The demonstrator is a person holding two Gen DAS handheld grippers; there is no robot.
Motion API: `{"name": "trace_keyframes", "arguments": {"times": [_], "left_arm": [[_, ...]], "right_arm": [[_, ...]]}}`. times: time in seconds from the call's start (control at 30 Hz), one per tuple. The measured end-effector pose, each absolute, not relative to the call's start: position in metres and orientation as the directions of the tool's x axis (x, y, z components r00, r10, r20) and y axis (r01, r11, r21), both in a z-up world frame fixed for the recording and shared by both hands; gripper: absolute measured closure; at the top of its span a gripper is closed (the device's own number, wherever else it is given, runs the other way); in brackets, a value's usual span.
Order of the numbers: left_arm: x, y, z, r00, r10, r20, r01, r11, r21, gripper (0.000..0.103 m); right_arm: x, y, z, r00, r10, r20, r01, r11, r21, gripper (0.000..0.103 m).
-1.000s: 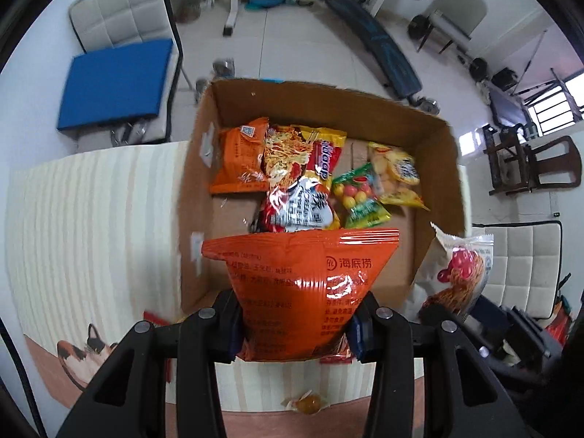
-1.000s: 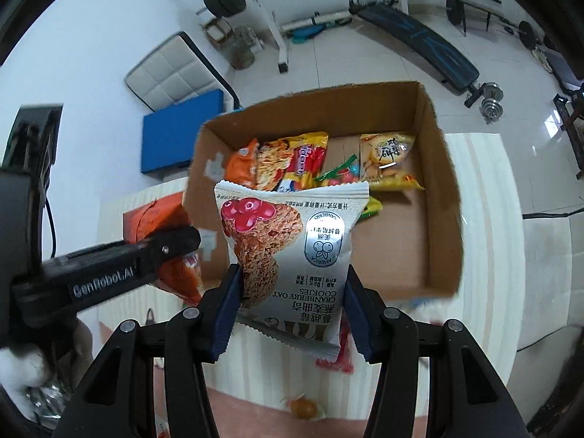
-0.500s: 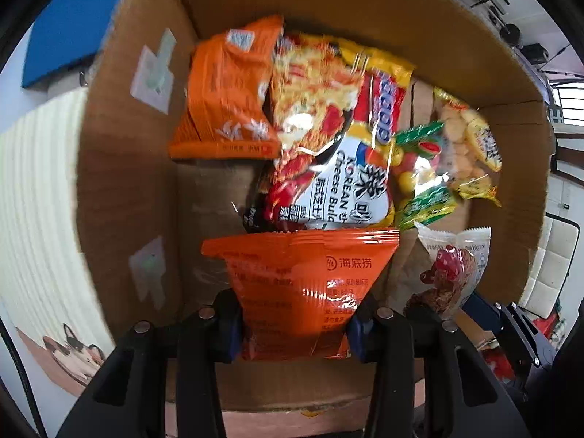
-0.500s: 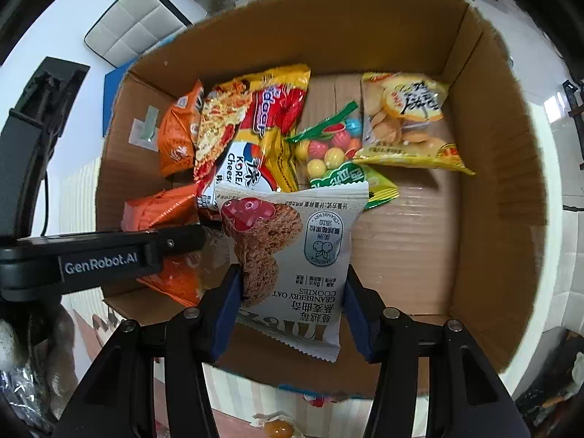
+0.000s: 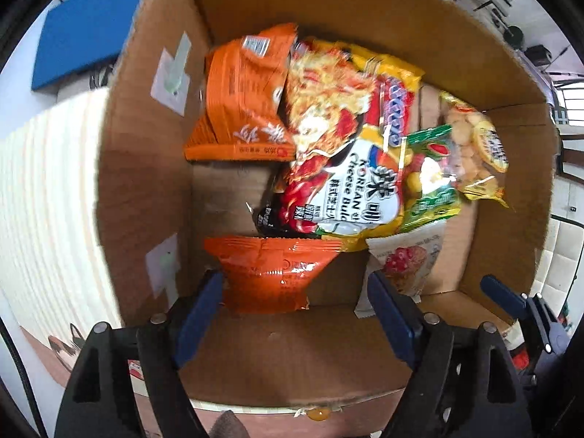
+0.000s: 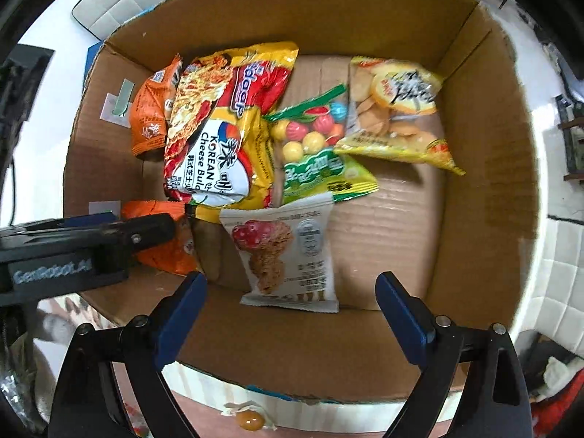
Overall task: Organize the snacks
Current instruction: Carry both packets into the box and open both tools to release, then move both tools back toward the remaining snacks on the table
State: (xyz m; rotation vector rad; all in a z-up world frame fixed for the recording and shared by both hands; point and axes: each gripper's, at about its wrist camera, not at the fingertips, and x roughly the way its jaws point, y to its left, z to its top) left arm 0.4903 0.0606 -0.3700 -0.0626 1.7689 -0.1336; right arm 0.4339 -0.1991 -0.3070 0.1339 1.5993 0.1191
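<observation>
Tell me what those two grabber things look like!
Each hand-held gripper is black plastic with two long forked arms, small silver bolts and flat dark blue pads on the fingertips. The left hand-held gripper and the right hand-held gripper look alike. Seen side-on in the right wrist view, the left one carries pale "GenRobot.AI" lettering. No sleeves or hands are visible.

Bright daylight, wrapper glare, fisheye-warped edges
</observation>
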Motion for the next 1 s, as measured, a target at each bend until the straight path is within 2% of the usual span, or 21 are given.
{"name": "trace_keyframes", "arguments": {"times": [0.27,0.6,0.8,1.0], "left_arm": [[0.478,0.06,-0.301,0.018,-0.101,-0.995,0.066,0.993,-0.1,0.022],[0.417,0.064,-0.232,0.198,-0.121,-0.973,0.061,0.992,-0.111,0.022],[0.356,0.046,-0.238,0.234,-0.085,-0.969,0.114,0.992,-0.059,0.022],[0.313,0.008,-0.31,0.059,-0.095,-0.994,0.186,0.979,-0.082,0.022]], "right_arm": [[0.419,-0.205,-0.254,0.149,0.101,-0.984,-0.011,0.995,0.1,0.005],[0.366,-0.215,-0.193,0.258,0.193,-0.946,0.025,0.978,0.207,0.005],[0.316,-0.247,-0.203,0.22,0.207,-0.953,0.055,0.973,0.224,0.005],[0.287,-0.286,-0.258,0.108,0.169,-0.98,0.067,0.982,0.177,0.005]]}}
